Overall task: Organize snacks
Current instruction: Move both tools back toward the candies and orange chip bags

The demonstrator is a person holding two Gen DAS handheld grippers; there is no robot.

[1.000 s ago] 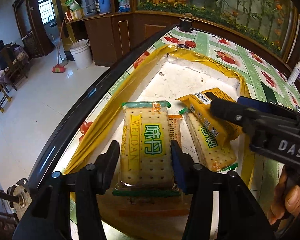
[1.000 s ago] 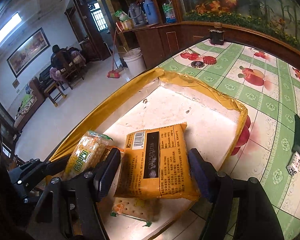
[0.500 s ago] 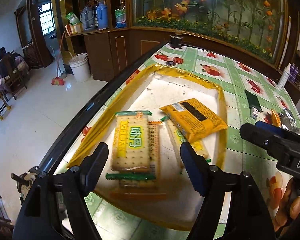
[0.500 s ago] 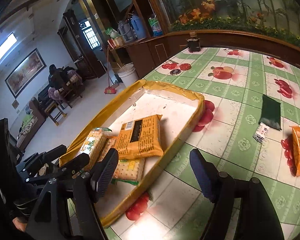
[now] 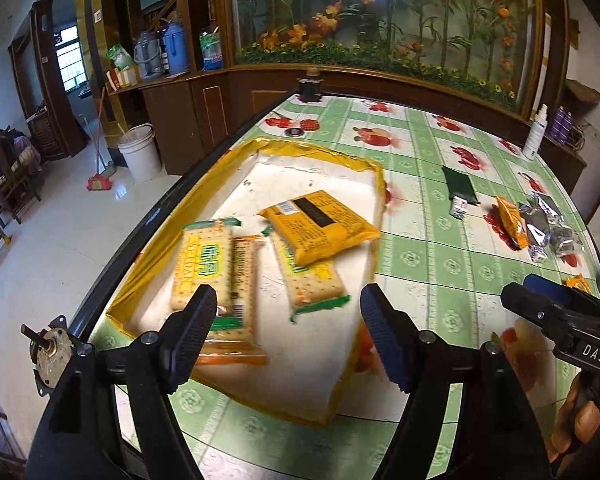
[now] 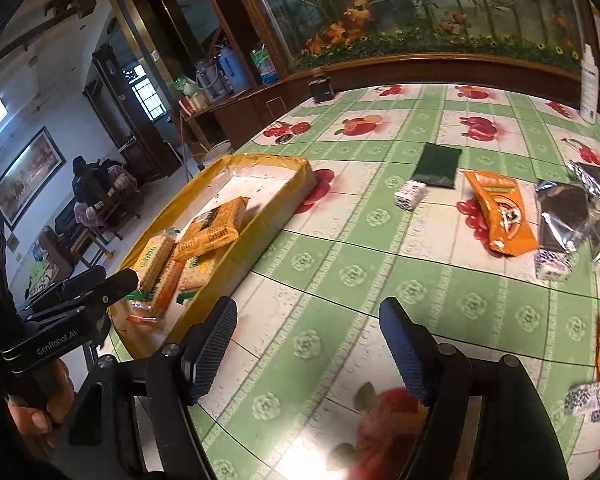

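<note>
The left gripper [image 5: 288, 330] hangs over the near end of the yellow-edged tray [image 5: 374, 168], jaws apart with nothing between them. Just past them in the tray lie cracker packs: one [image 5: 198, 266] printed "WEIDAN" with green Chinese characters, a second [image 5: 310, 280] beside it, and a yellow snack packet [image 5: 320, 226] with a barcode leaning on that second pack. The right gripper [image 6: 306, 346], its jaws also apart and empty, is over bare green fruit-print table [image 6: 340, 276], with the tray [image 6: 260, 224] off to its left. Only the right wrist view reads "GenRobot.AI" on the left gripper's body; only the left view reads "DAS" on the right one. The right view shows the loose snacks better: an orange packet [image 6: 500, 216], silver wrappers [image 6: 568, 216], a dark green pouch [image 6: 438, 164].
</note>
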